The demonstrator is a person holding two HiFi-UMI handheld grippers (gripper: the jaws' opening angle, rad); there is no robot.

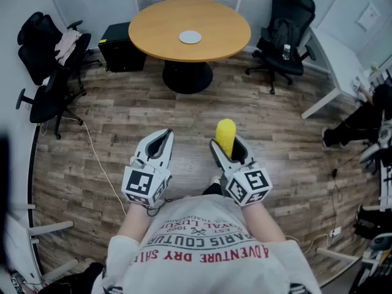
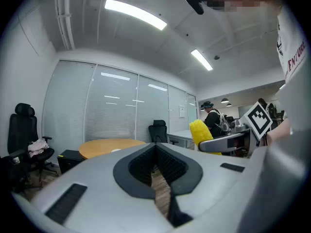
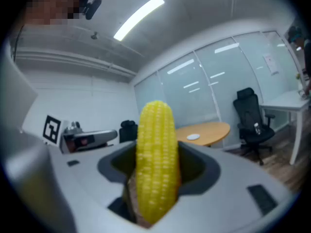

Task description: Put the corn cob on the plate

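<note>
A yellow corn cob (image 1: 225, 136) stands upright between the jaws of my right gripper (image 1: 227, 144), which is shut on it; it fills the middle of the right gripper view (image 3: 155, 159). My left gripper (image 1: 163, 137) is beside it, shut with nothing in it, its pads meeting at the tip (image 2: 156, 146). Both are held over the wooden floor, close to my body. A small white plate (image 1: 190, 37) lies on the round wooden table (image 1: 159, 26) ahead, well beyond both grippers, and shows past the corn cob (image 3: 193, 137). From the left gripper view the corn cob (image 2: 200, 130) appears at the right.
Black office chairs stand at the left (image 1: 46, 72) and behind the table at the right (image 1: 285, 32). A black box (image 1: 119, 48) sits beside the table's base. A white desk (image 1: 334, 60) and a seated person (image 1: 361, 118) are at the right. A cable (image 1: 101, 164) trails across the floor.
</note>
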